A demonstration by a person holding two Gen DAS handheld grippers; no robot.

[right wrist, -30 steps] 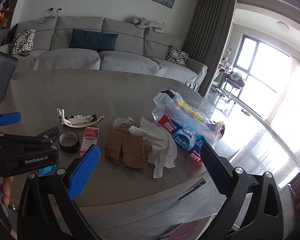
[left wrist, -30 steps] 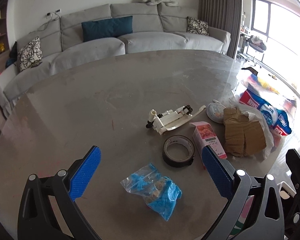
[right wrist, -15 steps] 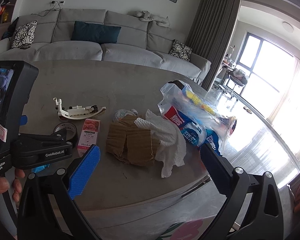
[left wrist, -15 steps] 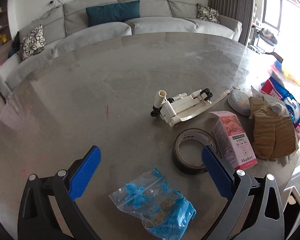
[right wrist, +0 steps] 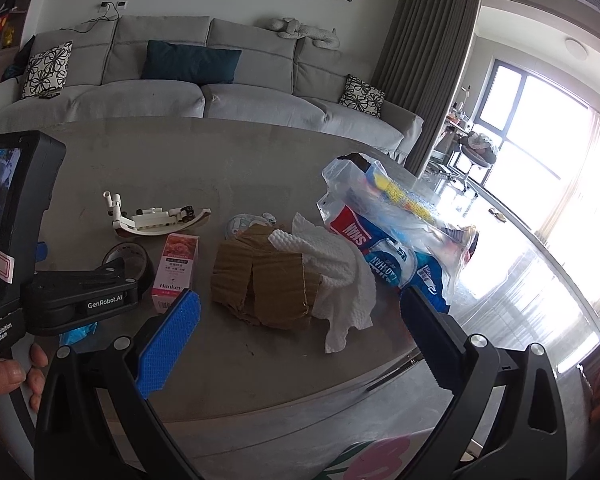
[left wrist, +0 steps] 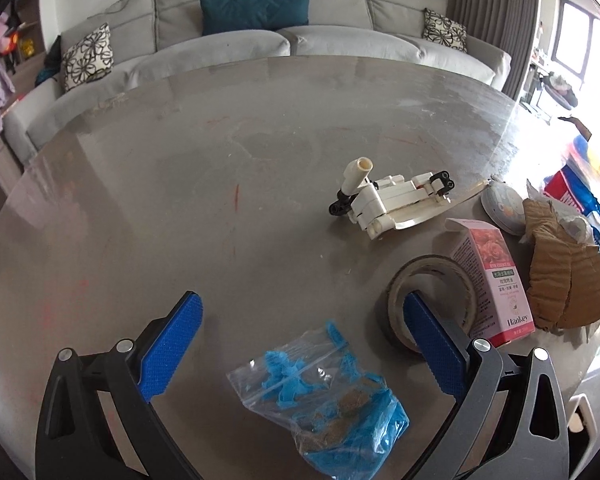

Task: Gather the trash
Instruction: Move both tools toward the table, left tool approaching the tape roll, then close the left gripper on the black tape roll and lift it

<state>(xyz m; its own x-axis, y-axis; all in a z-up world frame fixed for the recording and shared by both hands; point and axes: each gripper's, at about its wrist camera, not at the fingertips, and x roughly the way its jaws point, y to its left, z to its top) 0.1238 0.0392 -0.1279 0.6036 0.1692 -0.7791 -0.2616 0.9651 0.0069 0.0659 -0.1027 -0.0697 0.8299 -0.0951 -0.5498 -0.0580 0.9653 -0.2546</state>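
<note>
Round grey surface [left wrist: 180,184] strewn with clutter

Near edge: clear bag of blue scraps [left wrist: 324,404]; beside it, dark tape roll [left wrist: 432,296] touching pink carton [left wrist: 496,276] lying flat; farther in, white brick model [left wrist: 384,200]; rightward, torn cardboard [right wrist: 264,280] under white paper towel [right wrist: 332,272], then plastic bag of packets [right wrist: 392,236].

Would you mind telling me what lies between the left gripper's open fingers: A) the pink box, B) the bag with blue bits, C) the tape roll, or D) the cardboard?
B: in the left wrist view the bag lies on the table between the open left gripper fingers.
</note>
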